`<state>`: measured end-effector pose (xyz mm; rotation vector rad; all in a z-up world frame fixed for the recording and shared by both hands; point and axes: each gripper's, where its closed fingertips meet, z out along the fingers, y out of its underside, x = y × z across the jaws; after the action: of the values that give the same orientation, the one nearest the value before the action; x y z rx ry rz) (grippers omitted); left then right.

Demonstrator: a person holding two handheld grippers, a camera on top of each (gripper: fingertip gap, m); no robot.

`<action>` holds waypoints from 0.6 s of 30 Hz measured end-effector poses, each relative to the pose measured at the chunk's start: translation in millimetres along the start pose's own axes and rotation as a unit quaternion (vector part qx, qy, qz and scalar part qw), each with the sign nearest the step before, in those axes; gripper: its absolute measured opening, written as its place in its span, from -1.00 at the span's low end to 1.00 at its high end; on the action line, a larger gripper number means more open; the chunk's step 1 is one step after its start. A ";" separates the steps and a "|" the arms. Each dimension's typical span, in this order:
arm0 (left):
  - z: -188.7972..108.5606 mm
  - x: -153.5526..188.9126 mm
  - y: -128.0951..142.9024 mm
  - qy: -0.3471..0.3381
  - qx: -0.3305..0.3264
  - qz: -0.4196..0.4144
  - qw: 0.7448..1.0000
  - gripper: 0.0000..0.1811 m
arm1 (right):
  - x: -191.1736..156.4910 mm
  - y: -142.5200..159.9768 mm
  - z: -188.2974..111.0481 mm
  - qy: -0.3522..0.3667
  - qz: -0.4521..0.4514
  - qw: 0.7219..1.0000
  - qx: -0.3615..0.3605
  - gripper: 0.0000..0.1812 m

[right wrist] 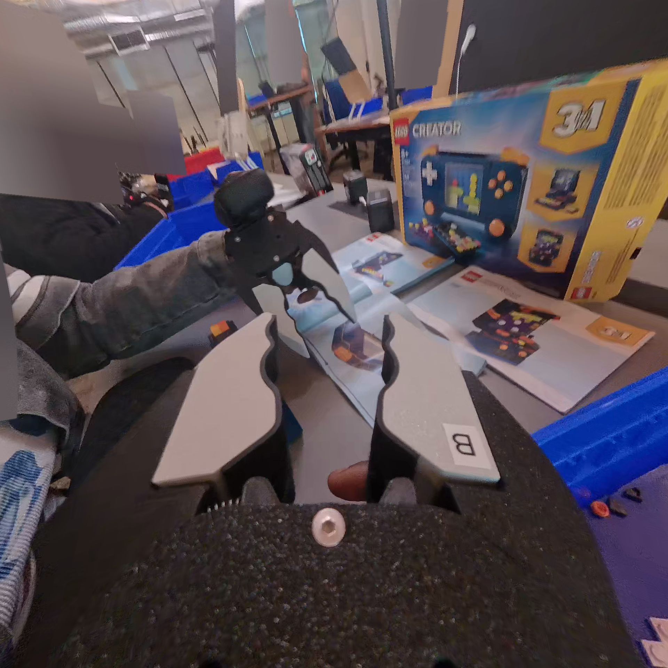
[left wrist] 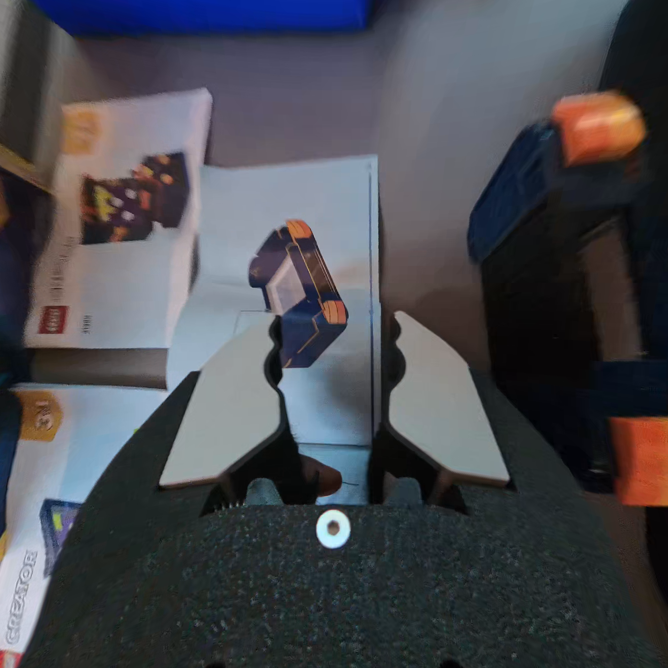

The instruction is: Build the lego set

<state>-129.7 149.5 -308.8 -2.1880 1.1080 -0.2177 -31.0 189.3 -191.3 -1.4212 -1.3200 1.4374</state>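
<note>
A shared lab or workshop is shown: exposed ducts (right wrist: 123, 39) are seen overhead far left, blue bins (right wrist: 188, 213) are stacked at the left, and more desks (right wrist: 347, 126) stand beyond the grey worktop (right wrist: 325, 397).

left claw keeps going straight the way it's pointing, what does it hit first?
Most likely the open instruction booklet: the left claw, open and empty, points down at its page showing the dark blue console. Nothing shows between them, though depth is unclear.

Booklets (right wrist: 513, 347) before box (right wrist: 506, 188) (upright)
</note>
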 end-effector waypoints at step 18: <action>2.1 20.8 -5.8 0.114 0.120 -0.094 0.982 -0.96 | 20.8 118.5 46.1 0.051 -0.174 0.915 -0.361 -0.76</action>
<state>-112.0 137.0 -309.8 -2.0843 0.9378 -0.6650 -59.3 174.5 -316.1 -1.5553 -2.0303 0.6384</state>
